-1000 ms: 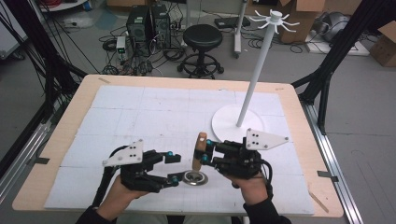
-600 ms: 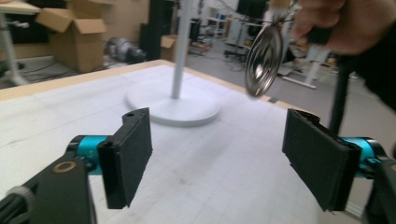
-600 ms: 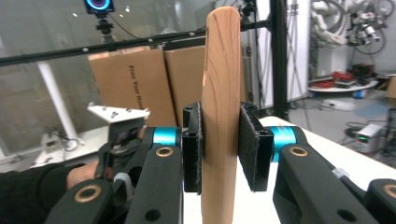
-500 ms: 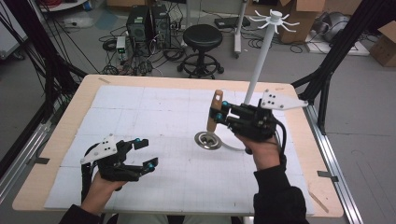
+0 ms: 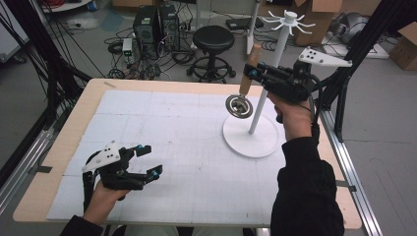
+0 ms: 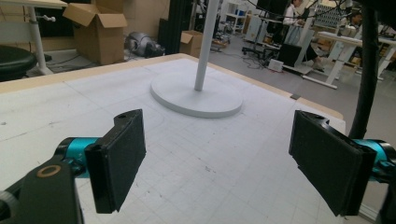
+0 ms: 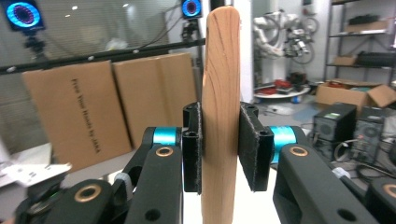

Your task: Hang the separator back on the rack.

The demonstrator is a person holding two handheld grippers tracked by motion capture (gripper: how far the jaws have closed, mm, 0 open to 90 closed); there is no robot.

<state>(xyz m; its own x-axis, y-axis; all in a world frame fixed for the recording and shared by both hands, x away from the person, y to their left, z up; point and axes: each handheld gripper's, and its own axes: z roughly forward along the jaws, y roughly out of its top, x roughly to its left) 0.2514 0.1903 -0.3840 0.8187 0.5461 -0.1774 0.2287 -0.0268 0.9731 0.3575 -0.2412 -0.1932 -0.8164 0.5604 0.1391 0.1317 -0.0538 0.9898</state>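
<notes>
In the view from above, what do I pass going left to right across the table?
Left gripper, open above the mat → round metal head of the wooden-handled tool → white stand's base → right gripper, clamped on the wooden handle.

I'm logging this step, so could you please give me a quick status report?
Right gripper shut on wooden-handled strainer, lifted beside white stand. Left gripper open, empty, low over table. Nothing in the way.
</notes>
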